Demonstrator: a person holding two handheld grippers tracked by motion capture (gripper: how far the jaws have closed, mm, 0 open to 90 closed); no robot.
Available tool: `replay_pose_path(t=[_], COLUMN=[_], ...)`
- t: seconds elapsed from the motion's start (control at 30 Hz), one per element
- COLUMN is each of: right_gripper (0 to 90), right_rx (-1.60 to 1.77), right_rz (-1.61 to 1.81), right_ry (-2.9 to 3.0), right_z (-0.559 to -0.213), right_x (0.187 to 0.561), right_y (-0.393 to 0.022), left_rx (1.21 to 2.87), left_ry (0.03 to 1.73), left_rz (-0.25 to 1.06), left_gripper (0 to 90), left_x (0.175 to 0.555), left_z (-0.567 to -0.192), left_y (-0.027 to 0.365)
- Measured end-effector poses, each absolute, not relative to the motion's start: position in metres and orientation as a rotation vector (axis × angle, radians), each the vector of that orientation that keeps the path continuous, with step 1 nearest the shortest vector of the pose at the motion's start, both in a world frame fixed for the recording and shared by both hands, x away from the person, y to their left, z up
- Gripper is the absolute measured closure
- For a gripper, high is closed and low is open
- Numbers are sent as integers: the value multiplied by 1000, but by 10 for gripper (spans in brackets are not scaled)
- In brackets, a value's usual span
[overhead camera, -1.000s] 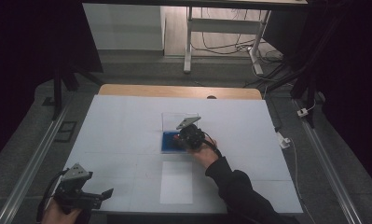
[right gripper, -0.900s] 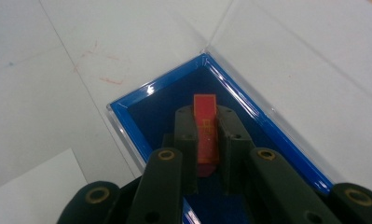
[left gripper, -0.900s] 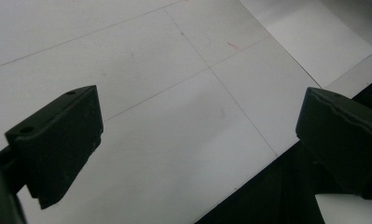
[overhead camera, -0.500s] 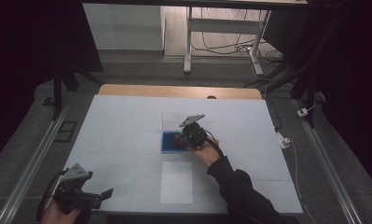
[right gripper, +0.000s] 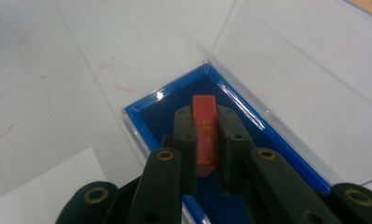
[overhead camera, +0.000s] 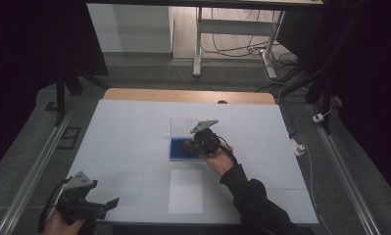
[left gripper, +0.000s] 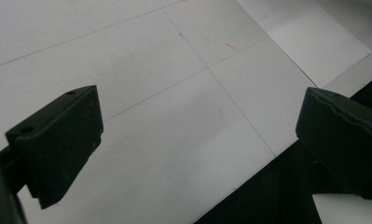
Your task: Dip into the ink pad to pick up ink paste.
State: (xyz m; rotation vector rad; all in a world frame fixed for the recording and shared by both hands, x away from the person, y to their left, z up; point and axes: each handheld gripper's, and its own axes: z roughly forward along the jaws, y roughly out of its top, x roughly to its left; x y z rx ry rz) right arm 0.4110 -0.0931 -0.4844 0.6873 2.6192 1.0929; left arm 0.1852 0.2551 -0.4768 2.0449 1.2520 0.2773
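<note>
At the middle of the table (overhead camera: 134,127), we see the right gripper (overhead camera: 195,145) held over a shallow blue tray (overhead camera: 176,149). In the right gripper view its jaws are clamped on a small red block (right gripper: 205,133), which stands on edge between the pads above the tray's dark blue floor (right gripper: 165,122). A clear lid (overhead camera: 183,126) rises from the tray's far edge. A white sheet of paper (overhead camera: 185,191) lies flat on the table, just near of the tray. At the near left corner of the table, we see the left gripper (overhead camera: 107,204) held low; in the left gripper view its jaws stand wide apart with nothing between them, above the table surface beside the near edge.
</note>
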Motion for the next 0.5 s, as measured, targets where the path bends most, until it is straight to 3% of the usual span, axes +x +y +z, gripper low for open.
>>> replay_pose_path(t=[0.5], right_gripper=[800], right_rx=[674], right_rz=[1174], right_ry=[2622], right_z=[-463], right_x=[387], right_y=[-110], left_rx=[2045], left_ry=[1253], left_rz=[272], left_gripper=[13], left_x=[186], left_z=[-477], left_y=[255])
